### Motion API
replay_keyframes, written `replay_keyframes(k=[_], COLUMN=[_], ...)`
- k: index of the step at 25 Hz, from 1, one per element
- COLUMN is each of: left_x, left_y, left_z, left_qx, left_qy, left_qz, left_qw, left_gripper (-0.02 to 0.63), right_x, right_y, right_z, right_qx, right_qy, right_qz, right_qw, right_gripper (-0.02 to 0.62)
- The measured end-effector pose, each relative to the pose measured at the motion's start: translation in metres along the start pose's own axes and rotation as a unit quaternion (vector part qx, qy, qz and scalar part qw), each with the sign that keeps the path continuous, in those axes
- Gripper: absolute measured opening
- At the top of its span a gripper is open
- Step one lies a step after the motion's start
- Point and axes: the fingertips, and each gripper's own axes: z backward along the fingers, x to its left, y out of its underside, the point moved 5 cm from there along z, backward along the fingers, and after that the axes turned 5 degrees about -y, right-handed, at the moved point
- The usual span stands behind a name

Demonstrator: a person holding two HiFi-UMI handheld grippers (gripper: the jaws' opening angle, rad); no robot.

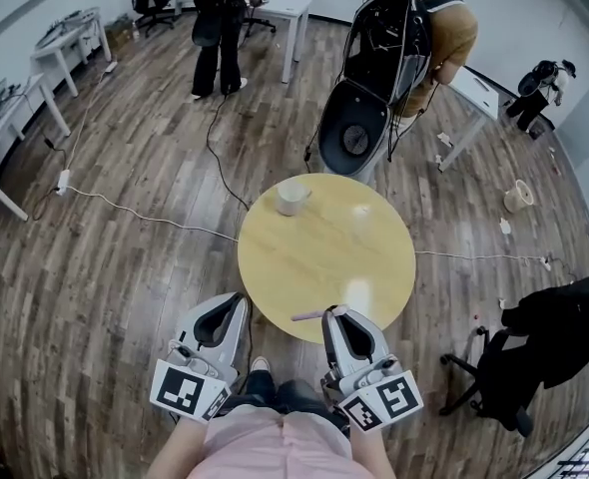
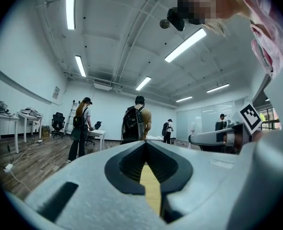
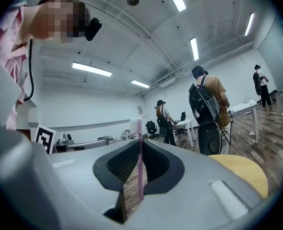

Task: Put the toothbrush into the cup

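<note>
While right claw (image 1: 332, 311) clamps toothbrush (image 1: 307, 316) | left claw (image 1: 239, 298) closed, empty | cup (image 1: 293, 197) across table (image 1: 339, 252)

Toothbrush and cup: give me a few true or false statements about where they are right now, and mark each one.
1. The right gripper is shut on the pink toothbrush. True.
2. The cup lies tipped over on the floor. False: it stands upright on the round table.
3. The toothbrush is already in the cup. False: it sits between the right gripper's jaws at the table's near edge, well apart from the cup.
4. The left gripper has nothing between its jaws. True.
5. In the head view, the cup is on the table's far left part. True.
</note>
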Motion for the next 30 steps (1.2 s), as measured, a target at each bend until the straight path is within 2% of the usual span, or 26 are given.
replay_keyframes(k=[8, 15, 30], left_x=[0.01, 0.016, 0.017], left_y=[0.006, 0.009, 0.007], left_z=[-0.02, -0.047, -0.119], left_qx=[0.009, 0.018, -0.001], left_qy=[-0.005, -0.021, -0.046], left_qz=[0.004, 0.017, 0.006], left_qw=[0.9999, 0.9995, 0.9989], left_gripper=[0.0, 0.0, 0.0], right_x=[-0.023, -0.048, -0.123], right_y=[0.003, -0.008, -0.03], right_z=[-0.017, -0.04, -0.077], right_qx=[0.007, 0.018, 0.022], right_qy=[0.006, -0.012, -0.038], right_qz=[-0.008, -0.006, 0.022], right_qw=[1.0, 1.0, 0.999], right_gripper=[0.029, 0.029, 0.029])
